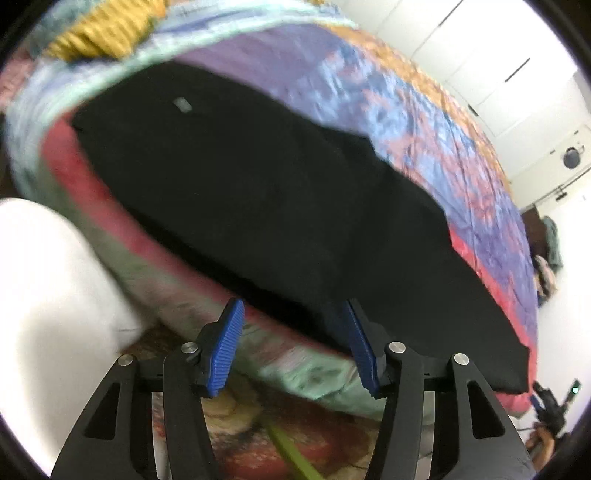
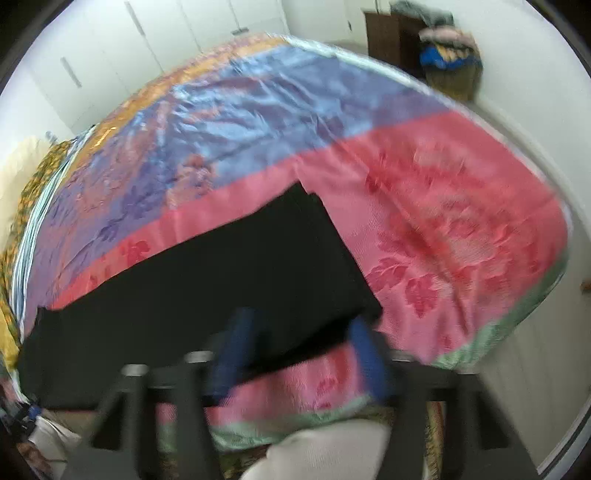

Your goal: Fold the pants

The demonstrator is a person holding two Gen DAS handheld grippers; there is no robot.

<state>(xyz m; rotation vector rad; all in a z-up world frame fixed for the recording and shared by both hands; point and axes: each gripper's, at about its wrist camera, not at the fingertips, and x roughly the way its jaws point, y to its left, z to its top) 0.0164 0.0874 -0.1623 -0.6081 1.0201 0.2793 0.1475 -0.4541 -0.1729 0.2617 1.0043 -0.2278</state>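
two grippers are out in front of us, both at the near edge of the bed. the black pants [image 1: 280, 206] lie flat on the multicoloured bedspread [image 1: 424, 110], stretched along its pink border close to the edge. from the left wrist view our left gripper [image 1: 295, 332] sits with its blue pads [image 1: 225, 347] spread wide, nothing pinched between them; the right-hand pad touches or slips just under the hem of the dark cloth, though we cannot tell which. a small grey tag [image 1: 182, 104] shows on the fabric further up, and a mustard-yellow knit [image 1: 107, 29] sits at the far end of the bed.

over to the right wrist view, and it is blurry. the pants [image 2: 221, 273] run away to the left across the pink band of the bedspread [image 2: 443, 221], one corner pointing up towards the blue section. our right gripper [image 2: 299, 354] is released too, blue fingers [image 2: 236, 350] held apart, astride the near edge of the black cloth where it meets the pink cover. whether either finger actually touches the cloth, we cannot say. a basket of laundry [image 2: 450, 66] stands by the far wall.
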